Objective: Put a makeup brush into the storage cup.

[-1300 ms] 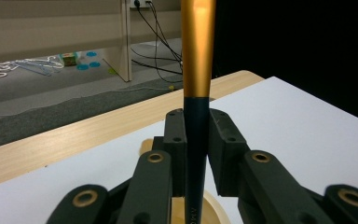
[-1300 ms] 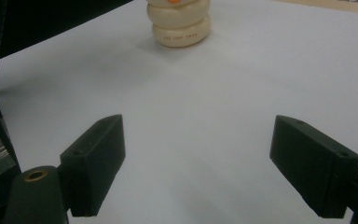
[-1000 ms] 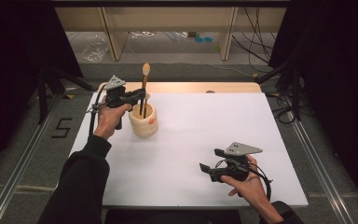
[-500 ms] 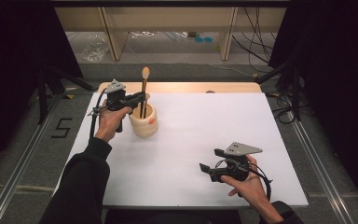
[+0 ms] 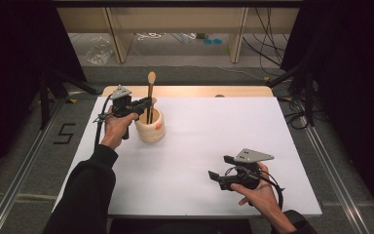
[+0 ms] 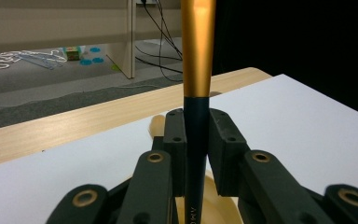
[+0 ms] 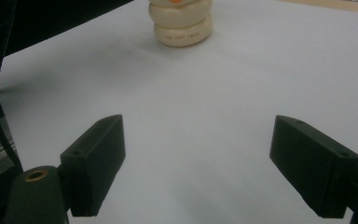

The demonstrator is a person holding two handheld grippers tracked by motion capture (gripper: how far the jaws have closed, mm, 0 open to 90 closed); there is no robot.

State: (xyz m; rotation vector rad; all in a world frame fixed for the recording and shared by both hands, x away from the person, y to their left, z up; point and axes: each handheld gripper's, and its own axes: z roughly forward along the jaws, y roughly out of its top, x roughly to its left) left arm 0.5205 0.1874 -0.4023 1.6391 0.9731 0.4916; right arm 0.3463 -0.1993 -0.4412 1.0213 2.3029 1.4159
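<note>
A cream ribbed cup (image 5: pixel 151 130) stands at the back left of the white table (image 5: pixel 214 126). A long utensil (image 5: pixel 150 95) with a dark lower handle, a gold upper part and a pale rounded top stands upright in it. My left gripper (image 5: pixel 145 103) reaches in from the left above the cup's rim. In the left gripper view its jaws (image 6: pixel 196 122) are shut on the utensil's dark handle (image 6: pixel 196 154), just below the gold part (image 6: pixel 198 46). My right gripper (image 5: pixel 215 176) rests open near the front right. Nothing sits between its fingers (image 7: pixel 198 154), and the cup (image 7: pixel 182 25) lies far ahead.
A wooden strip (image 5: pixel 190 90) runs along the table's far edge. Beyond it are shelf legs (image 5: pixel 237 46) and cables on the floor. Metal rails (image 5: pixel 27 165) flank the table. A small orange patch (image 5: pixel 159 126) marks the cup.
The left hand has shifted slightly at the cup, still gripping the utensil. The right hand and its gripper have stayed where they were.
</note>
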